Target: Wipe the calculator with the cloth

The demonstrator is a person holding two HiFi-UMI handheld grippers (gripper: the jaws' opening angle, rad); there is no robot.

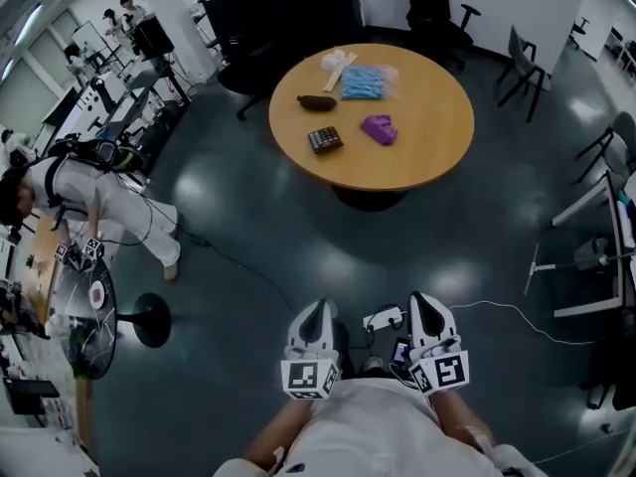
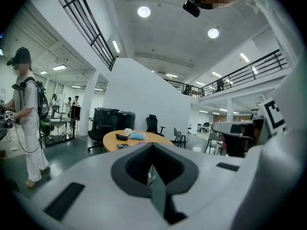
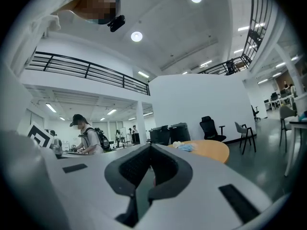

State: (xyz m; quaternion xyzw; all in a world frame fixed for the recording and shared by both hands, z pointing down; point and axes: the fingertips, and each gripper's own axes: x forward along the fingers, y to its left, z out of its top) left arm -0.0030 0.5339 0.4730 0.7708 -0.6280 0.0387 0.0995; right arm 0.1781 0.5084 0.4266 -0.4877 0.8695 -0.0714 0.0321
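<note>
Plainly, the left gripper [image 1: 318, 308] and right gripper [image 1: 425, 304] are both fully closed and hold nothing, side by side near the person's body. The calculator [image 1: 324, 139] lies well apart from them, ahead on the table [image 1: 422, 172], with the cloth [image 1: 379, 128] near its right side.

Dark calculator [image 1: 324, 139] lies flat on round table; crumpled purple cloth [image 1: 379, 128] beside it.
</note>
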